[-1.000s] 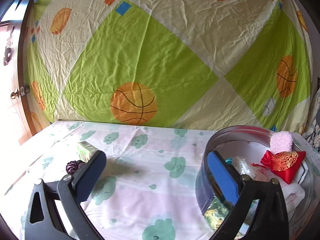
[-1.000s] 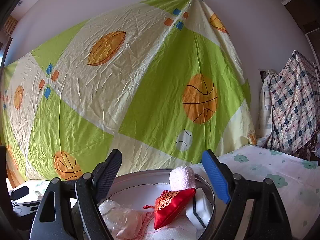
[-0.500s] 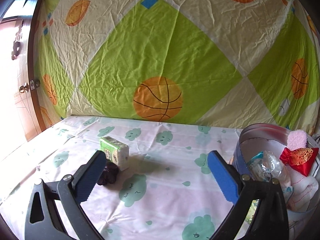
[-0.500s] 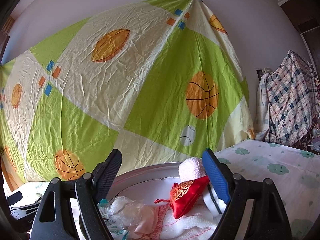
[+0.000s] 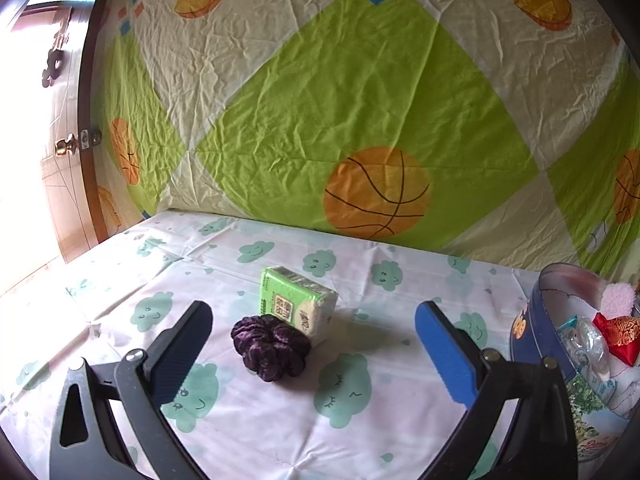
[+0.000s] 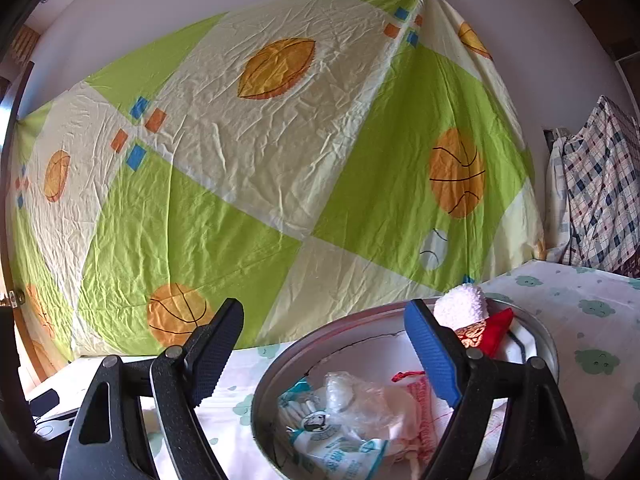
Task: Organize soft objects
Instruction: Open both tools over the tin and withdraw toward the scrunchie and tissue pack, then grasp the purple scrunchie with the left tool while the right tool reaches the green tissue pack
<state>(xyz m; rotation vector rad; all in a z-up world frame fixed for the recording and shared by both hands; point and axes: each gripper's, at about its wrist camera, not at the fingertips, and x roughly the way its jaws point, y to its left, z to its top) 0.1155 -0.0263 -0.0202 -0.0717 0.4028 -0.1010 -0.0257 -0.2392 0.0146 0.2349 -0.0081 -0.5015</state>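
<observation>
I've swung my left tool (image 5: 314, 354), jaws apart and empty, off the tin (image 5: 538, 328) until the purple scrunchie (image 5: 271, 347) beside the tissue pack (image 5: 298, 304) sits between them, so that's my next pick.

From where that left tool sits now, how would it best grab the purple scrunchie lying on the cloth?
Probably across its puffy middle, coming down from the front. The purple scrunchie lies flat as a soft, ruffled ring, so it should squash between the open fingers of the left gripper. Its far edge sits against the green tissue pack, so the near side and flanks are the free ones.
</observation>
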